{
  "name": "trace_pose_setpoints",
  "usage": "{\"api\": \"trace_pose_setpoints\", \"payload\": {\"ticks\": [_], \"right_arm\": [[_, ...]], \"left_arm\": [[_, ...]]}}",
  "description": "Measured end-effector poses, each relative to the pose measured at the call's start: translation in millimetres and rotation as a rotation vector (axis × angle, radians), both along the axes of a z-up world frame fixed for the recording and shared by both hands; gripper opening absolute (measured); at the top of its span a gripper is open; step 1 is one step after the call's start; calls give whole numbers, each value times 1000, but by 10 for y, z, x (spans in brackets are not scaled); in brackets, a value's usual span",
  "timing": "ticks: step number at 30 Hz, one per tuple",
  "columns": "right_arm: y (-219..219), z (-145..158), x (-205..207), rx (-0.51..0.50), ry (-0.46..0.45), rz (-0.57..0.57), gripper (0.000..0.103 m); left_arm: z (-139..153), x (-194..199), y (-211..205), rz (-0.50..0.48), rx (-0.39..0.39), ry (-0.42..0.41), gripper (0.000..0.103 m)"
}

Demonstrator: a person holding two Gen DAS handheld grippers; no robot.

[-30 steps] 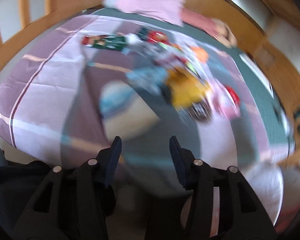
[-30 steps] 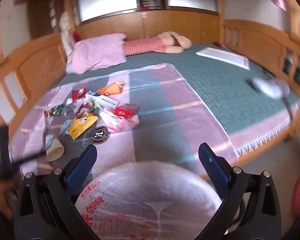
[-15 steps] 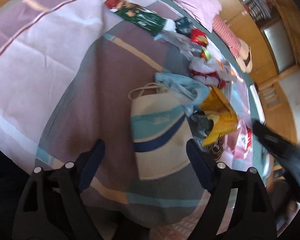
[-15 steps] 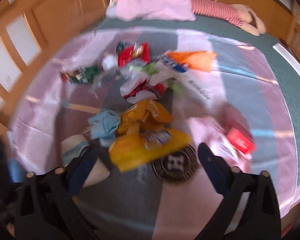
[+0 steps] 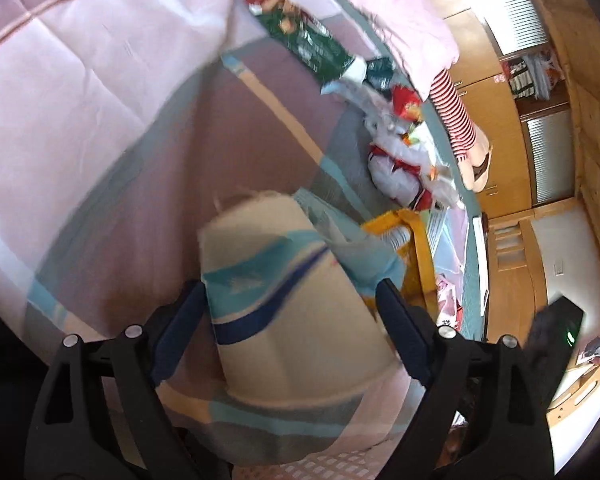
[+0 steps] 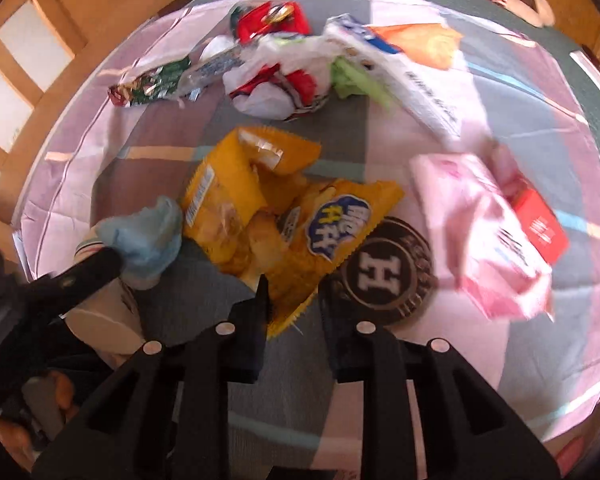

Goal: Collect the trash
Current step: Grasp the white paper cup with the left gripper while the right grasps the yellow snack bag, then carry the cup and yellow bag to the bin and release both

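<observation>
Trash lies scattered on a bed with a pink and grey sheet (image 5: 100, 92). A white paper cup (image 5: 292, 304) with blue stripes lies on its side between the open fingers of my left gripper (image 5: 288, 312), which straddle it. A crumpled blue tissue (image 6: 144, 236) lies beside the cup. My right gripper (image 6: 292, 300) is over the near corner of a yellow chip bag (image 6: 284, 220), its fingers narrowly apart around the bag's edge. A round black "H" disc (image 6: 388, 272), a pink packet (image 6: 480, 232) and a red box (image 6: 540, 228) lie to the right.
Further back lie a green snack wrapper (image 6: 152, 84), a white and red plastic bag (image 6: 280, 80), a white box (image 6: 420, 88) and an orange wrapper (image 6: 424, 44). A pink pillow (image 5: 400, 20) and wooden bed rails (image 6: 28, 52) border the bed.
My left gripper has moved forward, so the cup now lies between its fingers. My right gripper has come down to the yellow chip bag and its fingers have narrowed.
</observation>
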State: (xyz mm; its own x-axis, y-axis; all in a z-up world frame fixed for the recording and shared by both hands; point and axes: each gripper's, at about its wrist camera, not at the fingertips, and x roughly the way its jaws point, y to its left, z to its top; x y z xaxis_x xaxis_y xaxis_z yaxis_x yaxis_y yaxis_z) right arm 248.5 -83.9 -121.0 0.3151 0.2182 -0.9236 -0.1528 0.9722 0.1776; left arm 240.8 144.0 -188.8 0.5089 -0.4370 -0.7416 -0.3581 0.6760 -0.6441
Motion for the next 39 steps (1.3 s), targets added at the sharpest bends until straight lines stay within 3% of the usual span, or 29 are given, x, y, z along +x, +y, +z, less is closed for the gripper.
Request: {"api": "trace_pose_setpoints", "payload": {"ticks": [3,5,6,12,21,25,27,29,33,34,36,39], "right_arm": [[-187,120,-154,2,-36,-32,24],[-268,213,-243,13,-62,-54,23],[-317,261,-287,21,-75,-68,23],[-329,369,-316,31,-131,-113,21],[-286,214,-285,65,-84,-130,21],[-212,134,-267,30,-61,-119,21],[-234,165,-284,67,-76,-133,21],[-255,253,-313,84,-111,-144,21],[-336,580,-463,131,-221,-151,21],[-356,657,-508,134,-249,-144,21],[-386,806,-620,115,-298,-124,21],[-488,969,-816,134,-348,-114,21]], "left_arm": [[-13,36,-59,-42,31,-21,73],[-26,74,-99,-87,22,-46,41],[-46,91,-120,-109,21,-41,38],[22,20,-68,-81,53,-86,33],[328,-181,-12,-29,262,-199,33],[399,-226,-22,-12,325,-221,33],[442,-264,11,4,333,-241,33],[473,-301,69,11,282,-269,33],[465,-334,184,-35,8,-339,33],[467,-347,185,-47,-29,-351,33],[510,-391,187,-73,-63,-386,33],[621,-482,139,-118,-53,-439,33]]}}
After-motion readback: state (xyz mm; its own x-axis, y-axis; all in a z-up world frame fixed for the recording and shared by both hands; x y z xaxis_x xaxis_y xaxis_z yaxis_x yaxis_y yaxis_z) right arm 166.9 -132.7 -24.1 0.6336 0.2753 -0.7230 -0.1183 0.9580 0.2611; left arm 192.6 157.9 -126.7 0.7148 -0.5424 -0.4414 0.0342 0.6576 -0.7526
